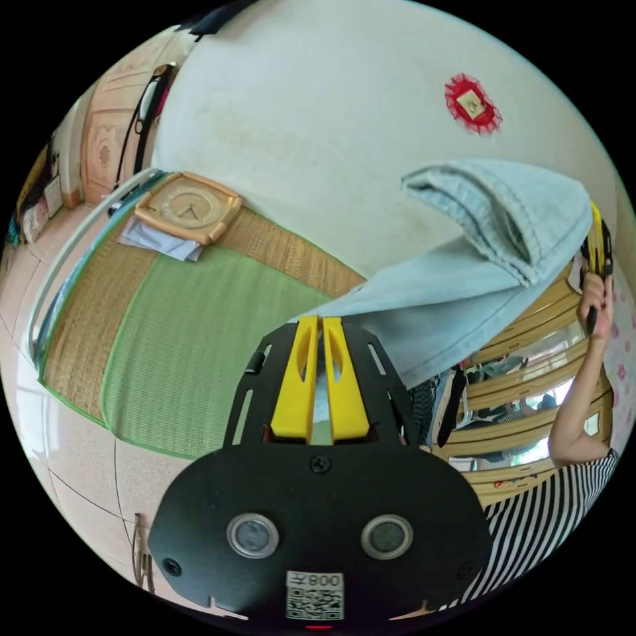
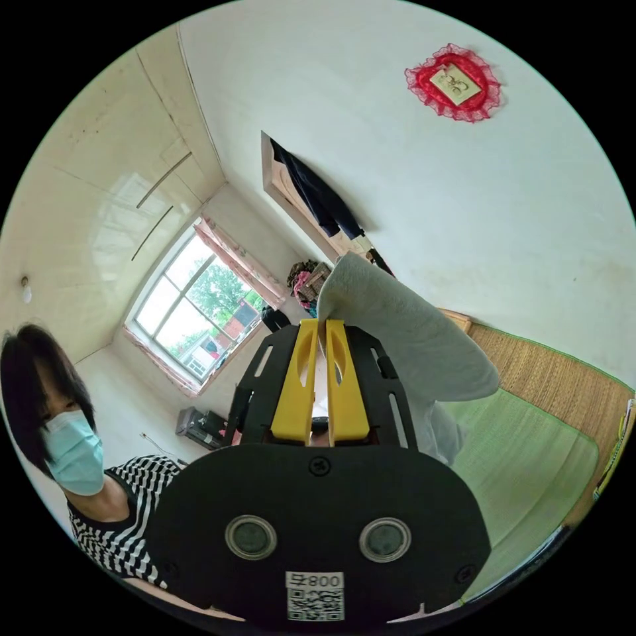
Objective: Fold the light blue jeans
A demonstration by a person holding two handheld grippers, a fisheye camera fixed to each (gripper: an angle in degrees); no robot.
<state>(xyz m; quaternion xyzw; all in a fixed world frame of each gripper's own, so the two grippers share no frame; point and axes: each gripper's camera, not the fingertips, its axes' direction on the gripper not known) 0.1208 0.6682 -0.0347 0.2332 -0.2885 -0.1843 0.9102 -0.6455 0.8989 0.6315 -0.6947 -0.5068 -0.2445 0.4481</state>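
Your left gripper [image 1: 319,322] has its two yellow jaws drawn almost together, and the pale denim of the light blue jeans [image 1: 464,265] comes right down to the tips; the cloth seems to run into the narrow gap, so the jaws look clamped on an edge of it, though the pinch itself is partly hidden behind them. From there the jeans rise up and across the left gripper view as a taut, sloping sheet to a thick folded hem with visible stitching, held high in the air.

At that upper end you can see your right gripper [image 1: 599,245], its yellow jaws against the denim with your hand [image 1: 594,298] wrapped around the handle below it. In the right gripper view the right gripper [image 2: 320,326] also shows its jaws nearly closed, with the grey-blue cloth [image 2: 411,338] bunched at the tips and draping away in a rounded fold; it appears gripped between them.

So the jeans hang stretched between your two grippers, lifted clear above the bed. Below them lies a green mat [image 1: 192,351] over a woven straw mat [image 1: 79,298], and a square wall clock [image 1: 187,207] rests on a folded cloth near the far end of the bed. A red lace-edged ornament [image 2: 454,83] hangs on the white wall. Your striped shirt [image 1: 550,503] shows at the edge of the left gripper view, and a window [image 2: 195,315] stands behind you.
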